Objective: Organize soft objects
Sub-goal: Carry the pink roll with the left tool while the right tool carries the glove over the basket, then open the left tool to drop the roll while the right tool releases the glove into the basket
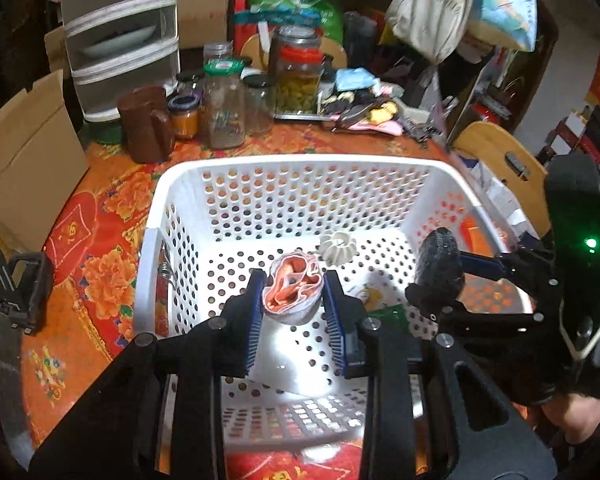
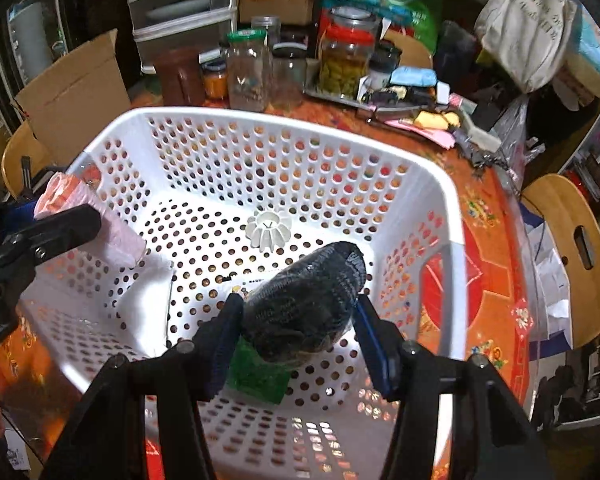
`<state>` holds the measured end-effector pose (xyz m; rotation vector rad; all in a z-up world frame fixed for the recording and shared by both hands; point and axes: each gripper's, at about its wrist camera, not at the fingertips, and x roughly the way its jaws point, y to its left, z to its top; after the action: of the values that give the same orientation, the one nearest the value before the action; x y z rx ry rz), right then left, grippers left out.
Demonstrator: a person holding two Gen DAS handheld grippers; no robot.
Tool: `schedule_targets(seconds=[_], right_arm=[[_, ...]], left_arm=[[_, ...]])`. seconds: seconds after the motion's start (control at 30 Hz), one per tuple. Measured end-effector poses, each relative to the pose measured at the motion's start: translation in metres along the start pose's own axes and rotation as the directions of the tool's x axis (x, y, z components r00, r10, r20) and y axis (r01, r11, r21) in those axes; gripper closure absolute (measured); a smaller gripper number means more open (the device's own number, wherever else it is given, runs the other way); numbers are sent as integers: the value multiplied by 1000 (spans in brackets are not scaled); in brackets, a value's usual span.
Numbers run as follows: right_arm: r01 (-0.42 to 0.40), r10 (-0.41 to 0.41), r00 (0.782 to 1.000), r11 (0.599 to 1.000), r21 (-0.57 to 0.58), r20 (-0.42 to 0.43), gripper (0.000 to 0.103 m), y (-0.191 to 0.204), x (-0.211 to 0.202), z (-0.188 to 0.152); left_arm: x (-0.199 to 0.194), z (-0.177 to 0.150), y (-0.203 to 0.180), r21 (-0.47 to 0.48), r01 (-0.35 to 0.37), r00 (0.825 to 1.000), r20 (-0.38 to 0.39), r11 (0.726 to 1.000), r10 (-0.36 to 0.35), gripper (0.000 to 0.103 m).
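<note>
Left gripper (image 1: 292,296) is clamped on a pink roll (image 1: 291,294), held over the white basket (image 1: 152,240). Right gripper (image 2: 300,320) is clamped on a dark roll (image 2: 304,308), also over the basket, right half.

View differences:
- Left wrist shows the pink roll end-on: coral-pink folds inside a pale outer wrap, pinched between the blue pads (image 1: 252,320). It also shows the dark roll from the side, bulging out past the right gripper's fingers.
- Right wrist shows the pink roll side-on, at the left edge: a long pale-pink tube, tilted, lower end pointing down toward the basket floor. Can't tell if it touches the floor.
- Right wrist shows the dark roll close: blue-grey knit, rounded, fat end toward the camera, narrower end pointing away.
- Green pad (image 2: 260,376) on the basket floor: nearly whole in right wrist, right under the dark roll; only a sliver in left wrist.
- White fluted piece (image 2: 269,228) on the basket floor toward the back wall, in both views, apart from both rolls.
- A printed card (image 1: 364,292) lies on the floor by the green pad, partly hidden.

The basket sits on an orange floral tablecloth (image 1: 100,280). Jars (image 1: 224,104) and a brown jug (image 1: 146,124) stand behind it.
</note>
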<state>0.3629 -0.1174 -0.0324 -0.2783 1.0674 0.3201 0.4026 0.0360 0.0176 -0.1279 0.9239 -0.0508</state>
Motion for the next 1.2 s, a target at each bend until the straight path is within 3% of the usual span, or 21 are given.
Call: schedule_targets(seconds=[0.1,0.43,0.67,0.73,0.8,0.9,1.0,1.2], right_arm=[[7,-7,1000,1000,-11,-22,48,3,10,6],[1,-2,998,1000,-21,-67,47,6,30,12],[-41,41,998,999,4,-48,42,0,25,9],[-55,55,998,998,13,-32,36,-1,21,9],[-67,67,998,998,12,-15,28,1,14,8],[-56,56,998,998,5,10,9,3,4,6],[-80,79,996,997,15,49,8,3,-11,3],[-68,68,990,998,-5,125,1,11,-47,-15]], left_arm=[[17,1,5,-10,-27,999,-41,1000,27,76],[44,-4,10,-1,-20,995,-98,1000,19,76],[40,-5,12,-20,-4,996,-85,1000,2,75],[37,-4,12,-23,6,997,-77,1000,-8,68],[29,-5,12,-21,-4,999,-44,1000,3,52],[11,-6,15,-32,-20,1000,5,999,20,41],[-18,-6,21,-58,-12,997,73,998,16,32],[-79,-18,16,12,10,983,184,1000,-12,12]])
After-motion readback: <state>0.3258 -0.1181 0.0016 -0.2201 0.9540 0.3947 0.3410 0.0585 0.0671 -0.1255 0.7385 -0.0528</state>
